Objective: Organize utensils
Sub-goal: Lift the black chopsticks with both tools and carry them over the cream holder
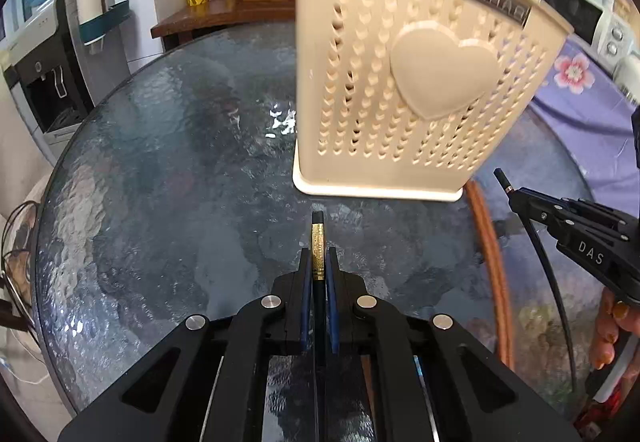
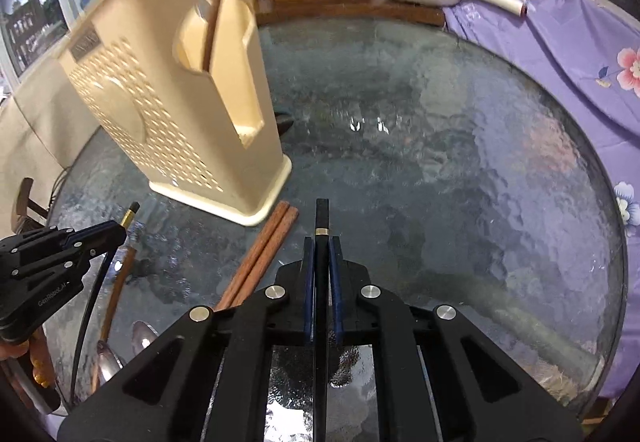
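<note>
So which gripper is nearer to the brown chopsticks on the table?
Right. The right gripper is just beside the brown chopsticks; the left gripper is farther off to their left.

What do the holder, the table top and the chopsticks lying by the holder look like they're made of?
Utensil holder: likely molded plastic, matte cream, with punched heart holes and a rounded base lip. Table top: seemingly textured glass, rippled and glinting. Loose chopsticks: probably wood, reddish-brown, slightly sheened.

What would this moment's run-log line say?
left gripper: shut on black gold-banded chopstick | right gripper: shut on black chopstick | beige perforated plastic holder: upright on glass table
</note>
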